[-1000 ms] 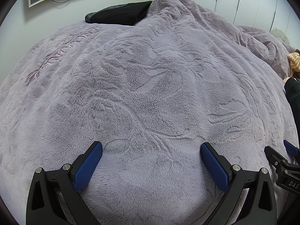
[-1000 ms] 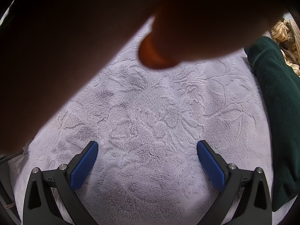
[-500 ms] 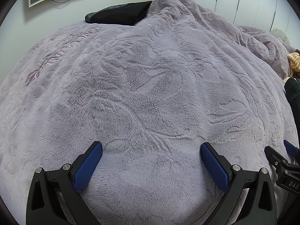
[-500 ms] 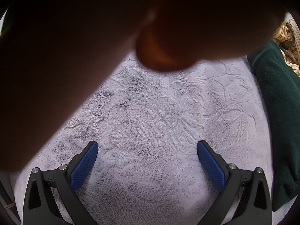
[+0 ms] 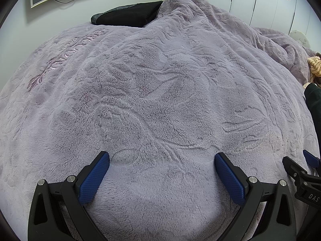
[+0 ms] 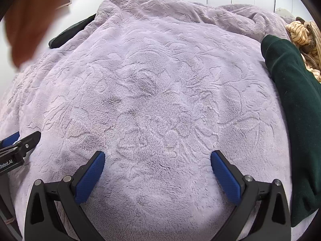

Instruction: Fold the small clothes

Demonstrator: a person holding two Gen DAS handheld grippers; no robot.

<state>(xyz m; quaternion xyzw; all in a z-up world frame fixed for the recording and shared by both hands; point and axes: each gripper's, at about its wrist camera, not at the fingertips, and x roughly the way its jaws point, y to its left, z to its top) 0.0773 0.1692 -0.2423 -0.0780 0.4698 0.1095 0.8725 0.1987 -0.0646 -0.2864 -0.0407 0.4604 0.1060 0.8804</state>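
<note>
A dark green garment (image 6: 295, 108) lies along the right side of the lilac blanket (image 6: 156, 92), just right of my right gripper (image 6: 157, 159), which stands open and empty above the plush. Behind the green piece sits a tan striped garment (image 6: 303, 34). In the left wrist view my left gripper (image 5: 162, 159) is open too, with nothing between its blue pads; the green garment (image 5: 314, 100) and the striped one (image 5: 315, 68) show only at the far right edge. Each gripper appears at the edge of the other's view.
The lilac blanket (image 5: 152, 92) rises into a hump at the back. A black pillow (image 5: 128, 15) lies at the head of the bed. A blurred hand (image 6: 30, 14) is at the top left of the right wrist view. White wardrobe doors (image 5: 266, 2) stand behind.
The hand that covered most of the right wrist view has drawn away to the top left corner, uncovering the bed. Both grippers stay where they were, still open.
</note>
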